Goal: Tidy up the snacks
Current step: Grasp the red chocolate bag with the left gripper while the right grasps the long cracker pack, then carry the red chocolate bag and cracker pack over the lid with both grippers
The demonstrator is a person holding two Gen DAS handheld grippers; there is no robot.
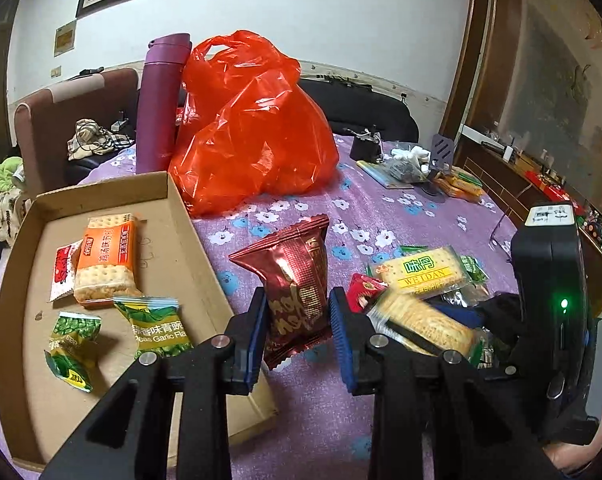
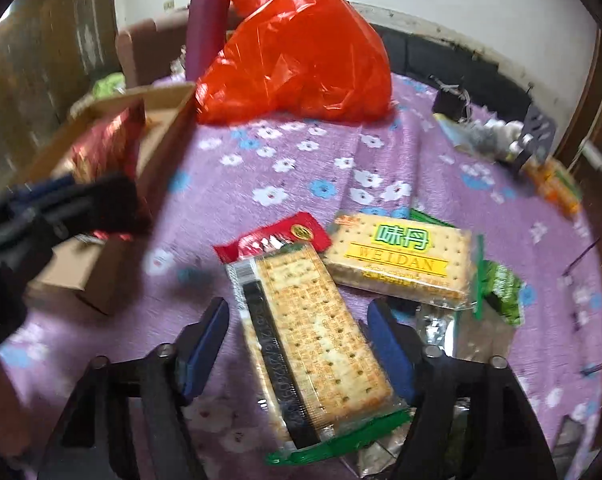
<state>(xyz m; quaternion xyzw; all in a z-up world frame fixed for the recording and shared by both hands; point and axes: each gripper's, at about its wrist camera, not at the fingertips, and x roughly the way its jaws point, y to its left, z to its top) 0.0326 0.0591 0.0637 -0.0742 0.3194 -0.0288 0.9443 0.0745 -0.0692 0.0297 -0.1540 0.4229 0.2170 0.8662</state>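
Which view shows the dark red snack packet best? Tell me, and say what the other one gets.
The left wrist view. The dark red snack packet sits sharp and centred, upright in the left claw, its print readable. The right wrist view catches the packet only at its left edge, blurred and partly hidden by the claw, in front of the cardboard box.

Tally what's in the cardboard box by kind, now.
Cracker pack: 1
Green pea packets: 2
Red-and-white packet: 1
Total: 4
Not counted: red foil packet, held in left gripper.
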